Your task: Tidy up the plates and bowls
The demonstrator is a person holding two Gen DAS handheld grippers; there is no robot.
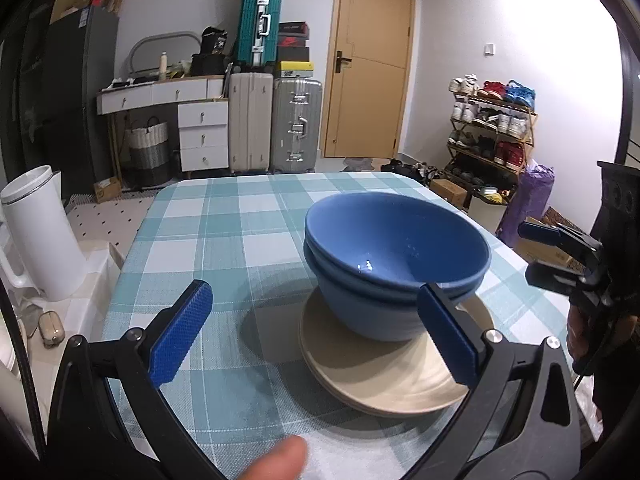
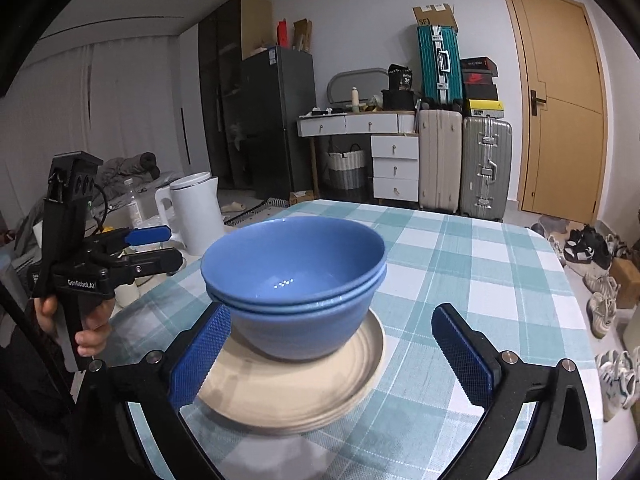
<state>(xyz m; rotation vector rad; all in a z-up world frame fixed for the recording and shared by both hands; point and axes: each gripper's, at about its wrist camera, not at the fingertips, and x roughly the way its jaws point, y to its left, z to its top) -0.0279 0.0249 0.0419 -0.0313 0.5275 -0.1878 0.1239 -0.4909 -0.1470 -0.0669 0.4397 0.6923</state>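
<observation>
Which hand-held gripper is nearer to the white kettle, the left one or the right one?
Left. The left hand-held gripper is close beside the white kettle; the right hand-held gripper is farther off, at the blue bowls.

Checked tablecloth (image 1: 224, 216) covers table | white kettle (image 2: 198, 210) beside it | teal suitcase (image 2: 438, 64) atop beige suitcase (image 2: 440, 160), silver suitcase (image 2: 486, 164) alongside | wooden door (image 1: 370, 60) | shoe rack (image 1: 490, 124) | white drawers (image 1: 202, 136)
</observation>
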